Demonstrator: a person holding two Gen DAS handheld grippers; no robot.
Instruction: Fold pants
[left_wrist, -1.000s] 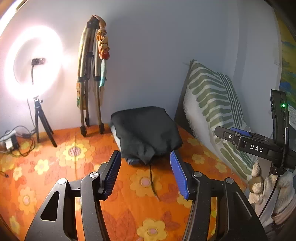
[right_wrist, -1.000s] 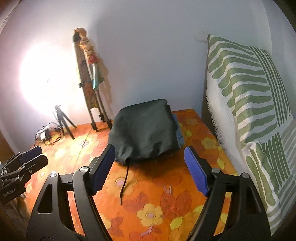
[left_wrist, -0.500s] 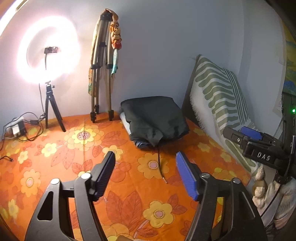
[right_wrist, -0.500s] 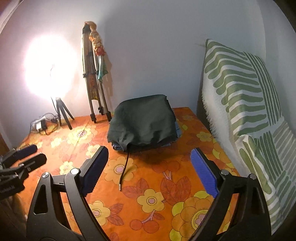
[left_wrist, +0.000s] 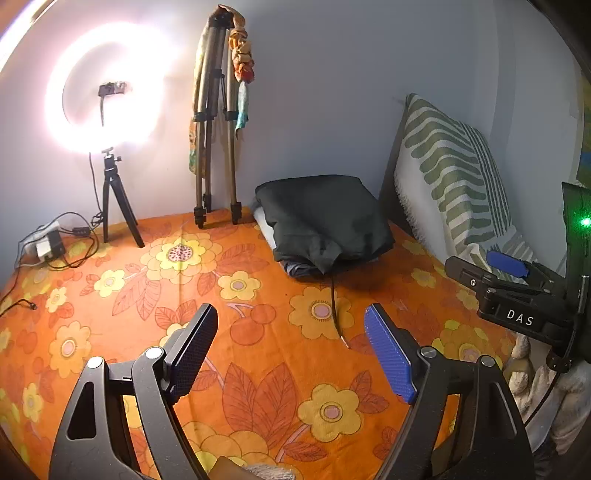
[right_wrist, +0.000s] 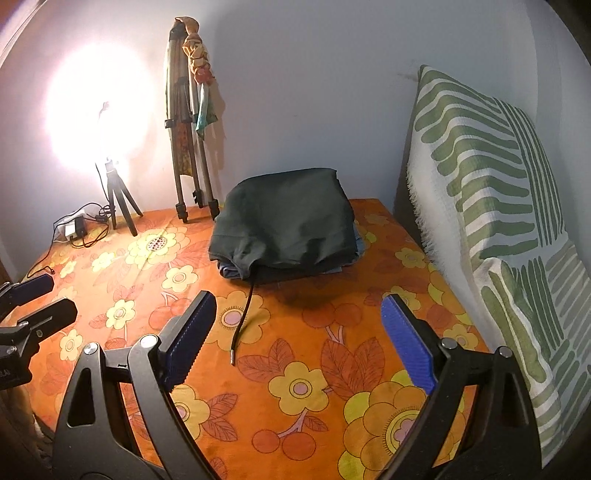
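Left wrist view: dark folded pants (left_wrist: 325, 218) lie atop a small clothes stack at the floral bedspread's (left_wrist: 110, 295) far edge, drawstring (left_wrist: 334, 302) trailing forward. Soft, limp and light; likely best pinched at the waistband. The left gripper (left_wrist: 291, 347) has just been widening, empty.

Right wrist view: the right gripper (right_wrist: 299, 332), angled downward, gapes empty, well short of the pants.

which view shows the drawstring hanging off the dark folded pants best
The right wrist view. There the drawstring runs unobstructed from the dark folded pants to its pale tip on the orange floral sheet. The left wrist view shows the drawstring thinner, farther off.
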